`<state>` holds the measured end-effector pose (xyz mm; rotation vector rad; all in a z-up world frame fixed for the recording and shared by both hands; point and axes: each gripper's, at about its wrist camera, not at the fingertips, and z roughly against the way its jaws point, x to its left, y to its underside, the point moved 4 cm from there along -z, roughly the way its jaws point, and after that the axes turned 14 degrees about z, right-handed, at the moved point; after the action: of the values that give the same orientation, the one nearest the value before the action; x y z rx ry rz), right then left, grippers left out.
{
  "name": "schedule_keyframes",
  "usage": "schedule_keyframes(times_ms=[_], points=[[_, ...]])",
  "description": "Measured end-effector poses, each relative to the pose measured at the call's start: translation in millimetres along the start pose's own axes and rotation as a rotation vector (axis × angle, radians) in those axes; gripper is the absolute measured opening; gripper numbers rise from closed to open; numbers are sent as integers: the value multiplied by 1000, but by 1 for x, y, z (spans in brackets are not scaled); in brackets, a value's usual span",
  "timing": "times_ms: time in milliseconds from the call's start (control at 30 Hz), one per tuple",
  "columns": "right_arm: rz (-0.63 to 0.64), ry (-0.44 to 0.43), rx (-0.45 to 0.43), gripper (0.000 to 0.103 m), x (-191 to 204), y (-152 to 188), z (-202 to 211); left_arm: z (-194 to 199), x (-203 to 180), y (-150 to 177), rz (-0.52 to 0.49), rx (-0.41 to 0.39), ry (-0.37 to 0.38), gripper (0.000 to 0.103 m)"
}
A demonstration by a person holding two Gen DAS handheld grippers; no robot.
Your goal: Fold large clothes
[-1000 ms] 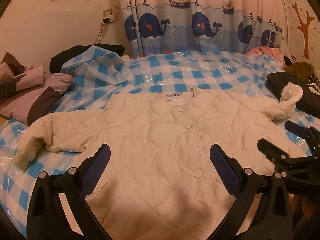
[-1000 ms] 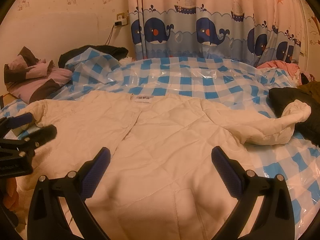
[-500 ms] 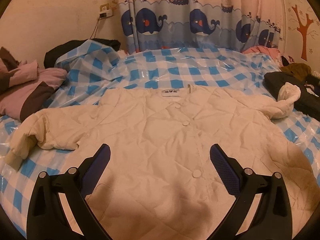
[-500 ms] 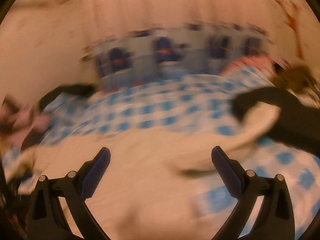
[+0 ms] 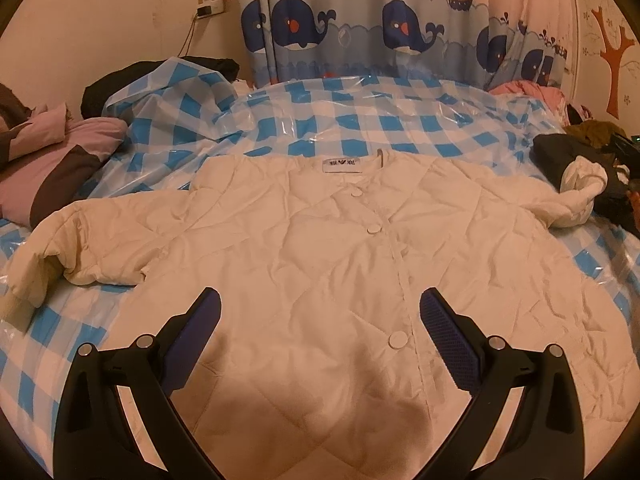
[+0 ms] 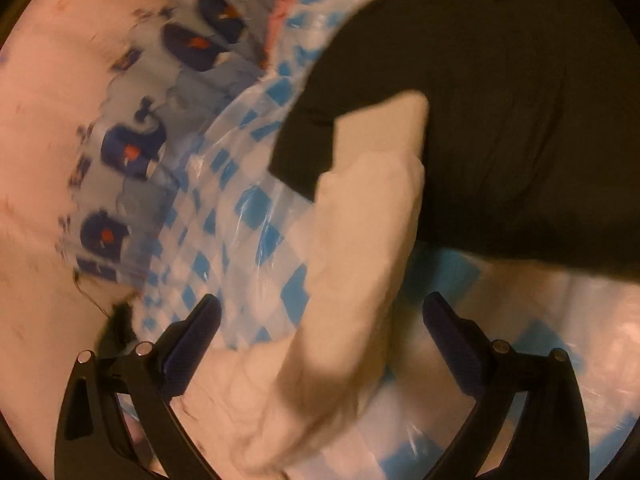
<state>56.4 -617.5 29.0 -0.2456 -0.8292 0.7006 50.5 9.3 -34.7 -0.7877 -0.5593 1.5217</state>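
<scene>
From the left wrist view I see the white quilted jacket [image 5: 340,248] spread flat across the middle of the frame, with nothing standing on it, so the left gripper [image 5: 320,320], fingers wide apart, has a free path above it. At the left edge a pink and brown bundle [image 5: 52,168] crowds one cuff. At the right edge a black garment [image 5: 560,152] lies against the other sleeve's cuff. The checked plastic sheet [image 5: 360,120] in the upper middle lies bare up to the whale curtain [image 5: 360,32]. In the right wrist view (badly blurred) that black garment fills the upper right, touching the sleeve [image 6: 360,240], with the right gripper [image 6: 320,320] wide apart.
</scene>
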Motion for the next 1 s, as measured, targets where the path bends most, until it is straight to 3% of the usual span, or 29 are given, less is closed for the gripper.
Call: schedule_keyframes(times_ms=[100, 167, 333, 467, 533, 733, 867, 1000], points=[[-63, -100, -5, 91, -14, -7, -22, -2, -2, 2, -10, 5, -6, 96], [-54, -92, -11, 16, -16, -12, -31, -3, -2, 2, -15, 9, -5, 96], [12, -156, -81, 10, -4, -16, -15, -4, -3, 3, -20, 10, -7, 96], [143, -319, -294, 10, 34, -26, 48, 0, 3, -2, 12, -15, -7, 96], [163, -347, -353, 10, 48, -30, 69, 2, 9, -6, 37, -23, -8, 96], [118, -359, -362, 10, 81, -30, 73, 8, 45, -29, 164, -47, -22, 96], [246, -404, -366, 10, 164, -15, 65, 17, 90, -52, 299, -98, -53, 96], [501, -493, -307, 10, 295, 35, 47, 31, 140, -68, 464, -164, -35, 96]])
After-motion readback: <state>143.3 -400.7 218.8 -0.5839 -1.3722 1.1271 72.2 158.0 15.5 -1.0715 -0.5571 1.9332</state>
